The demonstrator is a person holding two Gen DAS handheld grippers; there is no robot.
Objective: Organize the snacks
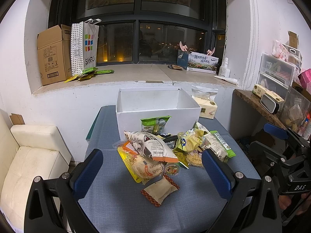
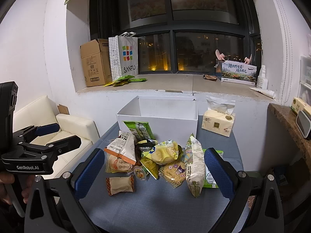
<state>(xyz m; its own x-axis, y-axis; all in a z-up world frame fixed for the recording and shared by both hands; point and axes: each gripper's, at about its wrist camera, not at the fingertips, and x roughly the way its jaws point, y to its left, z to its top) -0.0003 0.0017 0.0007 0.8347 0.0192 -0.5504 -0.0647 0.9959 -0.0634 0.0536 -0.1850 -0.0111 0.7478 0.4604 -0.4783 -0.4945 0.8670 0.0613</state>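
A heap of packaged snacks [image 1: 171, 151] lies on a blue-grey cloth-covered surface [image 1: 136, 213], directly in front of an open white box [image 1: 155, 104] that stands at the far side of it, its visible interior showing only bare white walls. A green packet [image 1: 155, 124] leans upright against the box's front wall, behind a puffed white-and-orange bag [image 1: 153, 145] that rests on top of a flat yellow-edged pack of round crackers [image 1: 140, 167]. Nearest the camera in the left wrist view, a small beige pastry pack with orange checked ends [image 1: 160, 191] lies a little apart from the heap, beside a small round jelly cup [image 1: 172, 169]. In the right wrist view a tall cream-and-green bag [image 2: 194, 165] stands at the right of the pile, next to a yellow wrapped bun [image 2: 165, 152] and a flat cracker pack with a purple cartoon figure [image 2: 175, 171]. The left gripper [image 1: 152, 171] and right gripper [image 2: 154, 172] both hover over the near edge of the surface, blue-padded fingers [image 1: 89, 172] spread wide and grasping nothing, the pile framed between them. A pack of tissues [image 2: 218, 123] sits just right of the box. On the windowsill behind, a cardboard carton [image 1: 53, 55] and a SANFU shopping bag [image 1: 85, 46] stand side by side, with green sachets [image 1: 91, 73] scattered at their foot before a dark window.
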